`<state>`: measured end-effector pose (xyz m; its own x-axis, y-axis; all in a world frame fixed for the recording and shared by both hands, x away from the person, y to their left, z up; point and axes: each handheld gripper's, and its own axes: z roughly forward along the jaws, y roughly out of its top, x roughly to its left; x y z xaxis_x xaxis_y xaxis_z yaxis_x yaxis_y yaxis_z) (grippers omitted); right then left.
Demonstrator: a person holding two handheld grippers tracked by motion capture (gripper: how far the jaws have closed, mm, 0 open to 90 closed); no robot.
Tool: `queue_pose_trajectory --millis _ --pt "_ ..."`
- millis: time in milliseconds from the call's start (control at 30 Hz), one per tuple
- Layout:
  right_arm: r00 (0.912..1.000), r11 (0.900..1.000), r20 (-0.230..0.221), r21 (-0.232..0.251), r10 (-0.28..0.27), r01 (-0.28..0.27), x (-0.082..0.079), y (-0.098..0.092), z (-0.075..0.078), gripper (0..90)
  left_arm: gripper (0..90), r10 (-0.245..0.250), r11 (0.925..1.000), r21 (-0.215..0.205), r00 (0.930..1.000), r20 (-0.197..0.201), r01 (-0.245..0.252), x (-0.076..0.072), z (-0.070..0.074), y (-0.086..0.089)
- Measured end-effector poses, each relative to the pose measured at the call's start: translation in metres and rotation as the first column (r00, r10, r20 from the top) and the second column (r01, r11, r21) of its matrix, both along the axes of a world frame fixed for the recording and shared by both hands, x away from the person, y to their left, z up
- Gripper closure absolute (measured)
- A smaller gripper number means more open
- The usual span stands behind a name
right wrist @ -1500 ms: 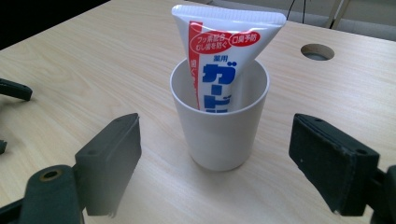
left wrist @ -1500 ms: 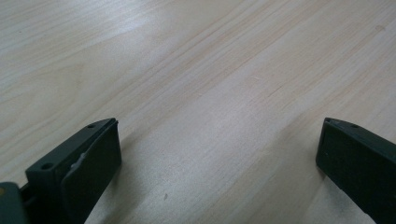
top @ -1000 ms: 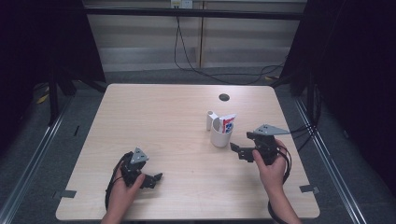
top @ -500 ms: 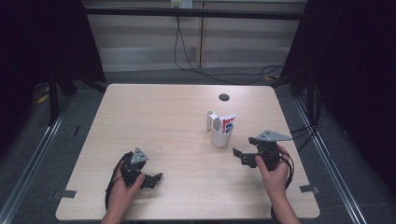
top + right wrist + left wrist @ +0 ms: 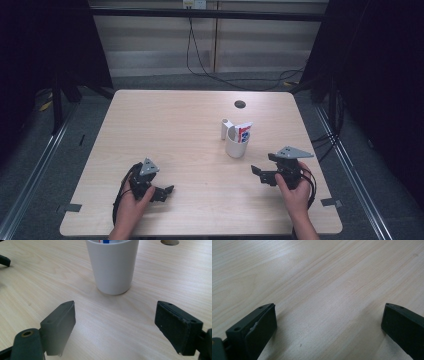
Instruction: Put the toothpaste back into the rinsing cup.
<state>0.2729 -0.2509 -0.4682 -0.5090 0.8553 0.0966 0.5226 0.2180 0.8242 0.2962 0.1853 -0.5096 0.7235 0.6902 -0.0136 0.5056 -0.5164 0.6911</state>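
From the high view I see the white cylindrical cup point(image 5: 236, 144) standing right of centre on the pale wooden tabletop point(image 5: 175, 130), a red, white and blue carton point(image 5: 244, 131) inside it; its print is too small to read. My right gripper point(image 5: 260, 172) sits near it, the left gripper point(image 5: 165, 191) well apart.

Left gripper view: jaws wide over bare wood.

Right gripper view: jaws wide, empty, cup just ahead.

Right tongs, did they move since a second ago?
Yes. The right tongs slid back toward the person, away from the white cup, open and empty. The left tongs, the cup and the toothpaste tube inside it stayed put.
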Motion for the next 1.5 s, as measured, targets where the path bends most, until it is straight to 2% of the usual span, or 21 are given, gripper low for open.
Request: queue_pose_trajectory --millis 567,1167,1500 --pt "0.9995 1.0 -0.027 -0.016 -0.013 0.013 -0.011 -0.013 -0.016 16.8 0.0 -0.001 1.0 0.0 1.0 0.001 0.001 0.0 0.0 0.0" --pt "0.9987 0.997 -0.049 -0.079 -0.014 0.01 -0.017 -0.019 -0.03 17.5 0.0 -0.001 1.0 0.001 1.0 0.001 0.001 0.0 0.0 0.0" --pt "0.9986 0.995 -0.052 -0.096 -0.012 0.007 -0.02 -0.022 -0.034 17.5 0.0 0.0 1.0 0.0 1.0 0.001 0.0 0.0 0.0 0.0"
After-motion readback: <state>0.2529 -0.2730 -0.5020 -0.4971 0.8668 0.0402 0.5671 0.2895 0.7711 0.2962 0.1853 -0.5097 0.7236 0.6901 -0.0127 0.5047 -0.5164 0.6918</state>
